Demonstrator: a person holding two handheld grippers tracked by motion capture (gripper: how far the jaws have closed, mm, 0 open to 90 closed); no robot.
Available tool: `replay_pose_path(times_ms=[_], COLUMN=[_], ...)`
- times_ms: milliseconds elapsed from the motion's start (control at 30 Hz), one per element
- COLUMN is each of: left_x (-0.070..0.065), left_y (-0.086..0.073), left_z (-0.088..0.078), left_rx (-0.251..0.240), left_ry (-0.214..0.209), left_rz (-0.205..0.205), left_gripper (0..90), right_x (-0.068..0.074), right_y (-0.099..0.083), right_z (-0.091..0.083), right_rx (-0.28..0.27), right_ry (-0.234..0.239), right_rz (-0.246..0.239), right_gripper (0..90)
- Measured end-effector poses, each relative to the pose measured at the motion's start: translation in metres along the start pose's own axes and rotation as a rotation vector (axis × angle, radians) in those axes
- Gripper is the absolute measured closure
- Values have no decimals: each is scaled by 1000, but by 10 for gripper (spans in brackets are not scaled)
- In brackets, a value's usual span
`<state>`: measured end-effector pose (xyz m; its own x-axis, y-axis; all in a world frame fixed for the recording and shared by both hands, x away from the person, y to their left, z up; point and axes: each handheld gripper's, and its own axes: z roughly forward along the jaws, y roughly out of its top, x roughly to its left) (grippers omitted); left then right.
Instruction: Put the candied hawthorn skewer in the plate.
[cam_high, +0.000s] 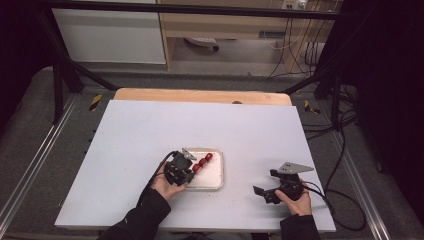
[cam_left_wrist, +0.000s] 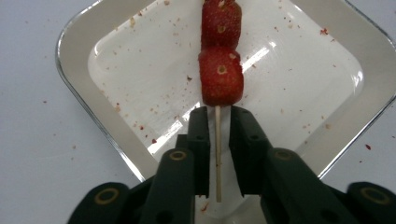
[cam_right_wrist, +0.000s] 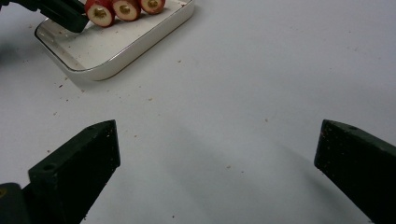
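While L claw (cam_left_wrist: 218, 122) straddles skewer (cam_left_wrist: 218, 154) w/ gap, R claw (cam_right_wrist: 217, 154) gapes wide.

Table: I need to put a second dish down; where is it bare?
Bare: the table's whole far half beyond the tray, and the strip between tray and right tongs. Crowded: the tray, with skewer and left tongs.

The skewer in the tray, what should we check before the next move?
1. Skewer between the left gripper jaws: ok.
2. Pads pressing the stick: not ok, gaps show on both sides.
3. Red pieces on the stick: ok, threaded.
4. Skewer over the tray: ok.
5. Right gripper out of the way: ok, open above bare table.
6. Stick's far tip: cannot tell.
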<state>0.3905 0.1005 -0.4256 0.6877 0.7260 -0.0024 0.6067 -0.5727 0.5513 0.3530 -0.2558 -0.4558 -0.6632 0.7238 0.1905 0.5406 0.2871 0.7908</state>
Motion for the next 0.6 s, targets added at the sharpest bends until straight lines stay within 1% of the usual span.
replay_pose_path(times_ms=[100, 167, 300, 433, 567, 600], left_x=[2, 4, 9, 14, 20, 22], left_y=[-2, -3, -6, -12, -19, -22], left_z=[-6, -10, -17, -24, -31, -33], left_rx=[-38, -58, -70, -82, -101, -109], left_ry=[-32, -41, -75, -88, -119, -119], left_rz=[19, 33, 39, 68, 73, 75], left_gripper=[668, 596, 428, 293, 174, 151], right_x=[0, 0, 0, 0, 0, 0], right_y=[0, 0, 0, 0, 0, 0], right_z=[0, -1, -1, -1, -1, -1], right_rx=[-1, 0, -2, -2, 0, 0], right_ry=[0, 0, -1, -1, 0, -1], right_rz=[6, 4, 6, 7, 8, 8], right_gripper=[7, 7, 7, 7, 6, 6])
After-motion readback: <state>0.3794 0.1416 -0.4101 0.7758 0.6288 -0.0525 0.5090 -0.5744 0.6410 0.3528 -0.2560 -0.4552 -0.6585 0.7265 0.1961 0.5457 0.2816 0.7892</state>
